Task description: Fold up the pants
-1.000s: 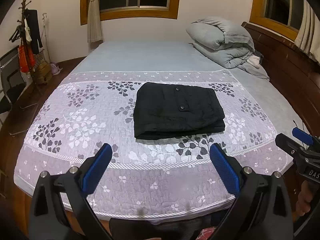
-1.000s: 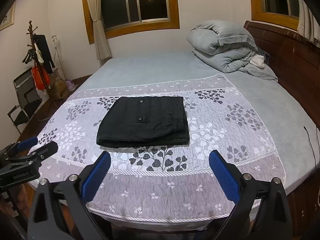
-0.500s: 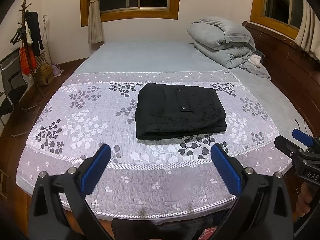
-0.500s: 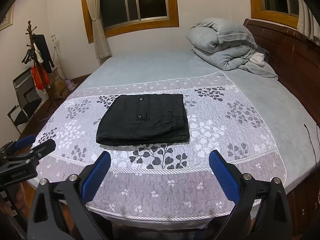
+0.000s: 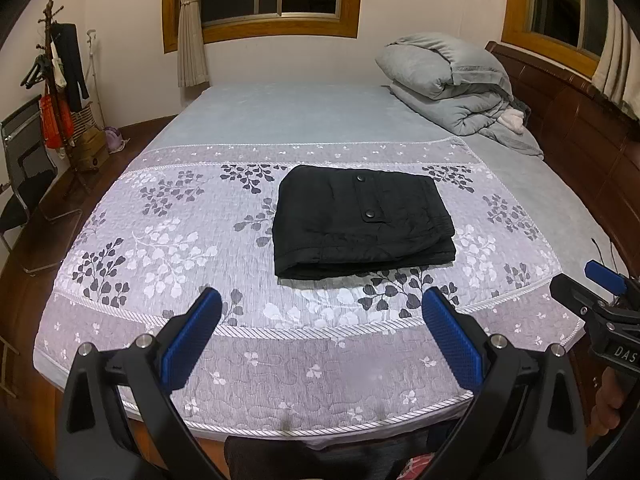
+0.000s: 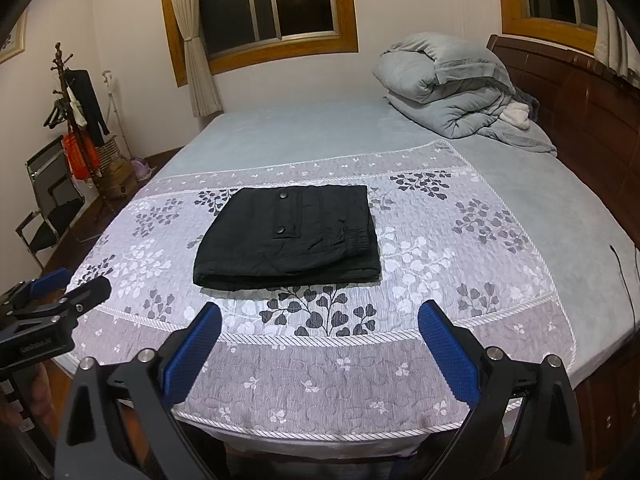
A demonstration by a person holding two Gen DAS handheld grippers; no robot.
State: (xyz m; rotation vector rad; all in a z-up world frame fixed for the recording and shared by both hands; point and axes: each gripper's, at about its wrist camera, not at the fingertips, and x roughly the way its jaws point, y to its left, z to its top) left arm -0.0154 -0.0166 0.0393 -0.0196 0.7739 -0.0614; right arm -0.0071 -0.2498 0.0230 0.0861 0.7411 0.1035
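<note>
The black pants [image 5: 362,220] lie folded into a flat rectangle on the floral bedspread [image 5: 168,240], in the middle of the bed; they also show in the right wrist view [image 6: 290,236]. My left gripper [image 5: 322,334] is open and empty, held back above the bed's near edge, well short of the pants. My right gripper [image 6: 320,338] is open and empty too, also near the front edge. Each gripper shows at the side of the other's view: the right one [image 5: 600,300] and the left one [image 6: 52,294].
A rolled grey duvet [image 5: 452,80] lies at the far right by the wooden headboard [image 5: 592,128]. A coat rack [image 5: 56,80] and a folding chair [image 5: 24,176] stand on the floor to the left. Windows are on the far wall.
Both grippers have drawn back and risen slightly from the bed; the pants look a little farther away. The pants have not moved. Both grippers stay open.
</note>
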